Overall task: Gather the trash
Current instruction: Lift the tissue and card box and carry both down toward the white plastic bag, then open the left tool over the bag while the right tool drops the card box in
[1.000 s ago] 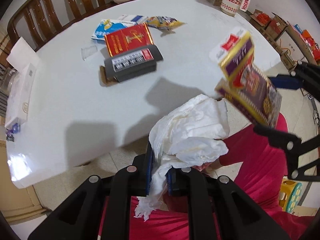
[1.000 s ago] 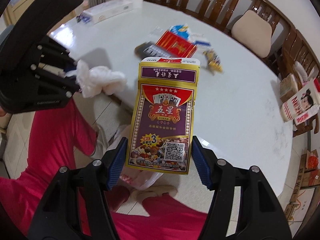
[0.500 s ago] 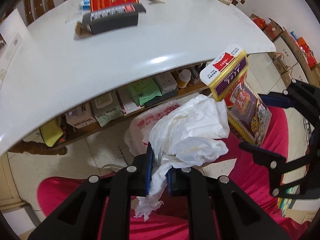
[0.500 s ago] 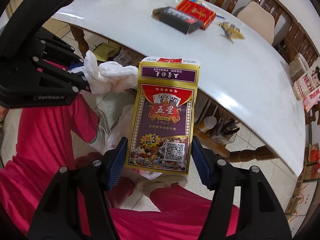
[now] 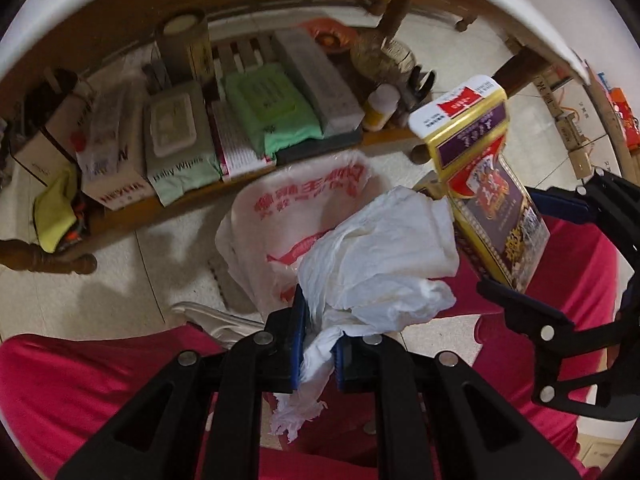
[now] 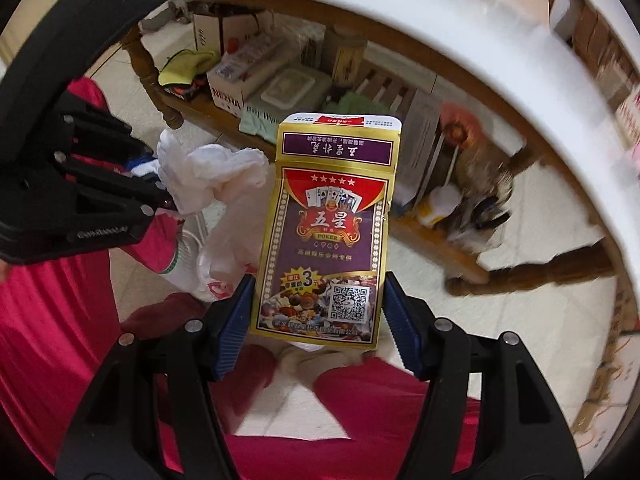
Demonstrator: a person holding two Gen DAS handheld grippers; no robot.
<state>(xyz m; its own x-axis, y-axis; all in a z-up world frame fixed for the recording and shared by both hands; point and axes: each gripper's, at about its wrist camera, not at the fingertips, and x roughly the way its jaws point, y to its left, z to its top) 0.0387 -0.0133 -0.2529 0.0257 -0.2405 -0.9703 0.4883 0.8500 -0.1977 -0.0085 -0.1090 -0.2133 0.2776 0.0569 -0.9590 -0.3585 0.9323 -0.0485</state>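
Two pieces of trash are held at once, one in each gripper, below the rim of the white table [image 5: 532, 28]. The left gripper [image 5: 318, 346] is clamped tight on a crumpled white tissue [image 5: 380, 256]: a thin neck of paper is pinched between the blue pads, the bulk billows out beyond the fingertips, and a ragged tail hangs back behind them. The right gripper [image 6: 318, 312] is closed on a playing-card box [image 6: 330, 236], purple and gold. The box is gripped by its two long edges at the lower end, and most of its length stands out past the fingertips, top flap furthest away. Both loads are seen side by side, tissue to the left of the box in each view, nearly touching. Beneath them a white plastic bag with red print [image 5: 288, 216] is spread on the tiled floor between the person's red-clad legs [image 6: 52, 320]; what is inside cannot be told. Behind it, the wooden shelf under the table [image 5: 192, 200] is packed with baby wipes, a green pack, cartons and a round canister.
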